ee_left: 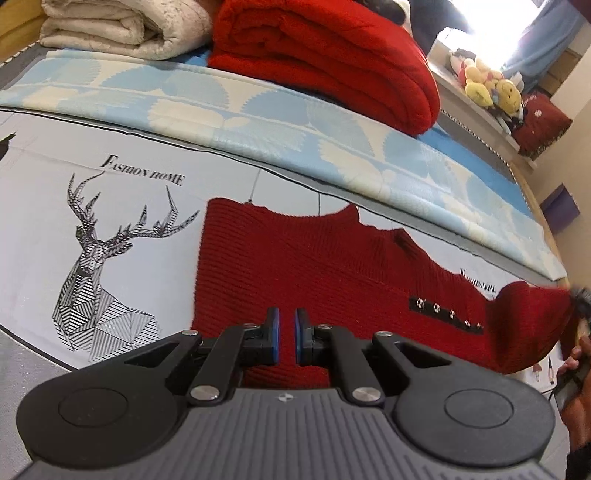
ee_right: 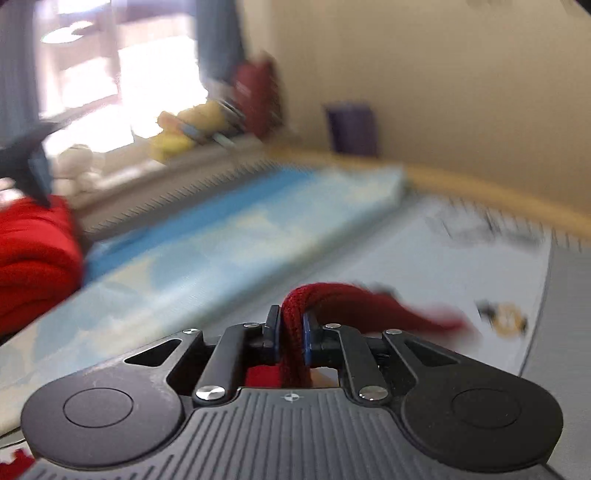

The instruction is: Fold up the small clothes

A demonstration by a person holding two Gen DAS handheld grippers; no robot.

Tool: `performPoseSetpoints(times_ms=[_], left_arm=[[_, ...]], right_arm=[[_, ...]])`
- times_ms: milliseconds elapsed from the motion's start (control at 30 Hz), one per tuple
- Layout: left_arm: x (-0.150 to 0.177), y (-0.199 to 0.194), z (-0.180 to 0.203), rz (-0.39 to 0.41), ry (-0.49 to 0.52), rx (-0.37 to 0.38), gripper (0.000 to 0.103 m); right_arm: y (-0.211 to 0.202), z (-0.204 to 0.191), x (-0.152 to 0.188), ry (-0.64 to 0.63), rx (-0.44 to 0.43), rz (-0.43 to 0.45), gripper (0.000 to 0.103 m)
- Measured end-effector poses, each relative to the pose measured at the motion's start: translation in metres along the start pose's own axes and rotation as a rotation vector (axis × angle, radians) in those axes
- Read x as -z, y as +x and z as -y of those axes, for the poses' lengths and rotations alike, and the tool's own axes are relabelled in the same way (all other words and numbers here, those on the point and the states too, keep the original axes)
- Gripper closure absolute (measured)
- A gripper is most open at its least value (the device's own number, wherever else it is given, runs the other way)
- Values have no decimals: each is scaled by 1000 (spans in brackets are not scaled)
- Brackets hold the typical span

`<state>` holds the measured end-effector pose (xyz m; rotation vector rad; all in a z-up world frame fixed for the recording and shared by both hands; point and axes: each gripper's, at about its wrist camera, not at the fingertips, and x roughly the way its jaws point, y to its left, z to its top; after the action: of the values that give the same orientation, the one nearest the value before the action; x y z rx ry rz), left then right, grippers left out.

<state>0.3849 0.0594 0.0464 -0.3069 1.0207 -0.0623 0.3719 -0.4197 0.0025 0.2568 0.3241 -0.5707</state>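
Left gripper [ee_left: 287,334] hovers over the near edge of the red knit sweater [ee_left: 314,266], jaws nearly together with a narrow gap and no fabric between the blue pads [ee_left: 275,332], so it is not grasping anything. Sweater lies mostly flat on the grey printed bedsheet [ee_left: 44,229], just right of the deer print [ee_left: 107,266]; a black button strip [ee_left: 447,314] sits toward its right side, and the right end of the garment is lifted off the sheet. Right gripper [ee_right: 290,332] is clenched on a bunched fold of that sweater [ee_right: 332,302], fabric squeezed between its pads and trailing off right; this view is motion-blurred. Far side of the bed: light blue patterned mat [ee_left: 258,110], a folded red blanket [ee_left: 325,55] on it, a folded cream quilt [ee_left: 122,26] to its left. Yellow plush toys [ee_left: 487,85] sit on a ledge far right.
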Motion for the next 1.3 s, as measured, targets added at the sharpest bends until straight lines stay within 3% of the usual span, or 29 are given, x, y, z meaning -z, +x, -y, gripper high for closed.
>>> performPoseSetpoints(times_ms=[133, 233, 333, 400, 467, 533, 633, 767, 900, 967, 1067, 1300], left_arm=[[-3, -7, -7, 13, -13, 1, 95], [-6, -12, -13, 23, -31, -1, 95], [-9, -15, -19, 31, -51, 0, 95], [-11, -17, -21, 35, -66, 7, 95], [-13, -21, -22, 42, -75, 16, 95], [-14, -24, -22, 48, -80, 23, 95], [-16, -26, -24, 53, -94, 27, 95], [-17, -27, -25, 56, -107, 27, 95], [-18, -27, -27, 62, -114, 11, 95], [-19, -26, -30, 64, -119, -3, 95], [-20, -24, -33, 67, -122, -23, 95], [-23, -9, -44, 51, -149, -70, 95]], right_arm=[[-85, -100, 19, -248, -325, 172, 92], [-138, -154, 62, -383, -551, 163, 92], [-161, -186, 121, -497, -756, -24, 89], [-166, -198, 159, -583, -826, -183, 84], [-167, -202, 189, -656, -832, -350, 83], [-165, -199, 199, -685, -811, -492, 83], [-165, -189, 176, -671, -769, -559, 78], [-169, -174, 120, -576, -735, -572, 68], [-173, -150, 87, -477, -711, -478, 54], [-166, -138, 88, -441, -679, -444, 54], [-141, -129, 101, -367, -581, -523, 54], [-110, -125, 106, -218, -524, -600, 54]])
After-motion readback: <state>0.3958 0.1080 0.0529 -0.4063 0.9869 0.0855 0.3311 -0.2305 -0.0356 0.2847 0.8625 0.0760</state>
